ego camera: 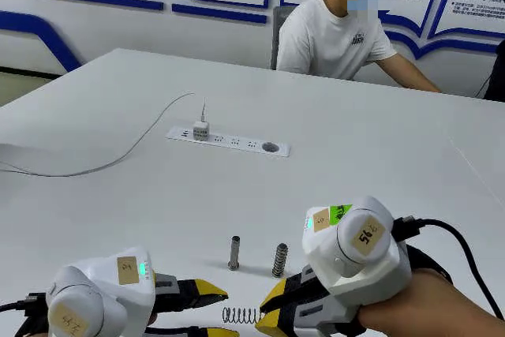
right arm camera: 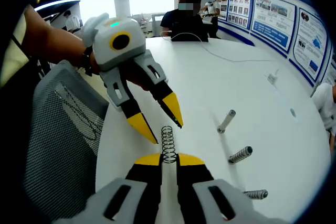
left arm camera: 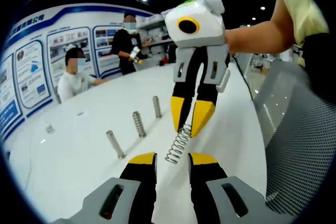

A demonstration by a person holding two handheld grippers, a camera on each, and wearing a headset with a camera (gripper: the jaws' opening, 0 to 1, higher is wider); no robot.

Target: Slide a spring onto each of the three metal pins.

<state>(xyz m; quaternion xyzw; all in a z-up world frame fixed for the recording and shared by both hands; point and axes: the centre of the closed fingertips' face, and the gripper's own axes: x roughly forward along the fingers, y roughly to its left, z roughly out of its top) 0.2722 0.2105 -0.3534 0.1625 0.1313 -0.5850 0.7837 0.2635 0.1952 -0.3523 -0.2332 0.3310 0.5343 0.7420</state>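
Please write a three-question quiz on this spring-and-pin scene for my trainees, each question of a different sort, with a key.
1. True or false: the right gripper is shut on the loose spring.
2. How many of the three metal pins carry a spring? A) none B) one C) two
3. Fill in: the jaws of the left gripper stand ____.
Key: 1 true. 2 C; one bare pin is left. 3 open.
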